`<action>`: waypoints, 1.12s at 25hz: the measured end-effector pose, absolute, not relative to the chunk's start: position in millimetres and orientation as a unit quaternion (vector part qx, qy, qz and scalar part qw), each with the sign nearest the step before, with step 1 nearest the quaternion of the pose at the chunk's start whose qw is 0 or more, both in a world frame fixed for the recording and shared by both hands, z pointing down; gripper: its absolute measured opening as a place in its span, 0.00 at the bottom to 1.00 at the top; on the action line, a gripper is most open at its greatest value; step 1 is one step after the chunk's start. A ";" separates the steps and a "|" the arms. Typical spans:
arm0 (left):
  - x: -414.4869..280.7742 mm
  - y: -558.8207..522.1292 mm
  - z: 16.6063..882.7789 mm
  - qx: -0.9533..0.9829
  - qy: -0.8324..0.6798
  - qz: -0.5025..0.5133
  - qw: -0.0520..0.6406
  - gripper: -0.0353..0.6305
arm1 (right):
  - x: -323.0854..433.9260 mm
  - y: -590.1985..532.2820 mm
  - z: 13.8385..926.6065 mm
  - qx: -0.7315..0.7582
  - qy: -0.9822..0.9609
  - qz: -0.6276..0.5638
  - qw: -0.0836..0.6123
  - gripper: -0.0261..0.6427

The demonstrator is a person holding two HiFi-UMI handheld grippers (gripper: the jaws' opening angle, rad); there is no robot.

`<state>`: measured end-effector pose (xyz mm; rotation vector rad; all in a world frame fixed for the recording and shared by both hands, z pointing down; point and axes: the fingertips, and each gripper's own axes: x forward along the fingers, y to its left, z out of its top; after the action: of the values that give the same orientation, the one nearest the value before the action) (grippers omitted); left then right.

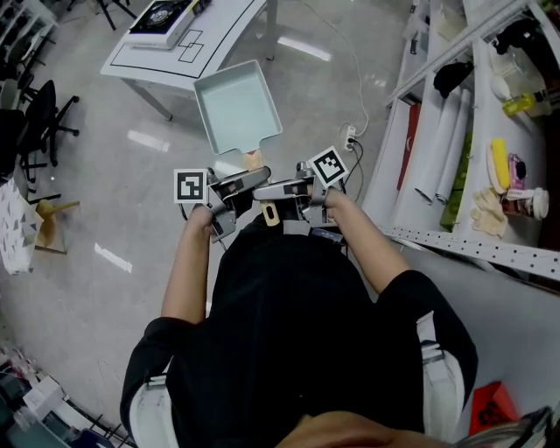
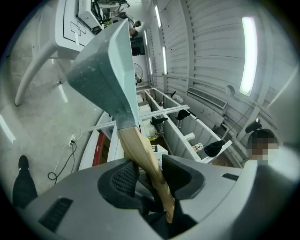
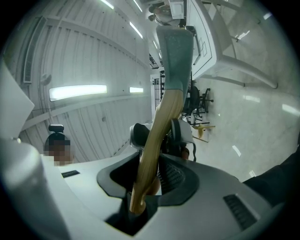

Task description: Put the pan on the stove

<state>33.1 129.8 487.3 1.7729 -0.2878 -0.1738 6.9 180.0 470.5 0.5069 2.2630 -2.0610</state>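
Note:
A square pale-teal pan (image 1: 236, 109) with a wooden handle (image 1: 253, 160) is held out in front of the person, above the floor. My left gripper (image 1: 229, 188) and my right gripper (image 1: 284, 188) are side by side, both shut on that handle. In the left gripper view the handle (image 2: 140, 150) runs between the pads of the left gripper (image 2: 147, 176) up to the pan (image 2: 105, 61). In the right gripper view the handle (image 3: 157, 136) is clamped in the right gripper (image 3: 150, 173) under the pan (image 3: 176, 51). The stove (image 1: 162, 19) sits on a white table (image 1: 219, 44) beyond the pan.
Metal shelving (image 1: 490, 131) with bottles, rolls and gloves lines the right side. A power strip with a cable (image 1: 352, 136) lies on the floor near it. Black office chairs (image 1: 39, 122) and a small wooden piece (image 1: 48, 219) stand at the left.

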 end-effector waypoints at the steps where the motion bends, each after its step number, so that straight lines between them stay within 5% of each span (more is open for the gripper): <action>1: 31.9 116.9 487.3 0.770 -0.126 -0.073 0.621 0.30 | 6.0 166.8 469.2 0.163 0.729 -0.664 0.020 0.23; 28: 78.1 -184.3 491.9 0.795 -0.128 -0.062 0.590 0.30 | 54.8 -131.1 477.0 0.173 0.730 -0.661 0.015 0.23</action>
<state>78.1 -184.3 491.9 1.8504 -0.2982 -0.1446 54.8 -131.1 477.0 0.5371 2.2726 -2.0561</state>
